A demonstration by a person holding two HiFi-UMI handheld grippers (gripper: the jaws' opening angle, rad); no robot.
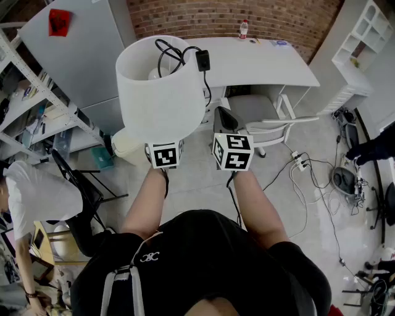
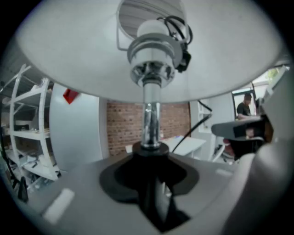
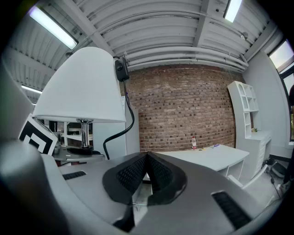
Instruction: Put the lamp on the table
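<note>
Just above the centre of the head view, the lamp [image 1: 159,102] hung in the air over the pale floor, its white shade seen from above and its black cord [image 1: 174,54] bundled into the open top, with the plug [image 1: 202,60] draped over the far rim. Below the shade, the left gripper [image 1: 165,153] carried it: in the left gripper view the chrome stem rose straight up out of the jaws, whose dark pads were clamped around the black collar at the stem's foot, held fairly wide by that collar. The right gripper [image 1: 232,151] sat just beside it to the right, touching nothing; its own view showed the ribbed pads [image 3: 131,173] pressed together at their tips with nothing between them, and the lamp standing apart at the left of that frame. Beyond the lamp, across the top of the head view, ran the white table [image 1: 265,65], the shade overlapping its left end in the picture without resting on it. A small bottle [image 1: 244,28] stood at the table's far edge against the brick wall [image 1: 290,18], and a grey chair [image 1: 259,117] was pushed in at its near side. At the lower left a person in a white shirt [image 1: 37,197] bent beside metal shelving [image 1: 37,105].
</note>
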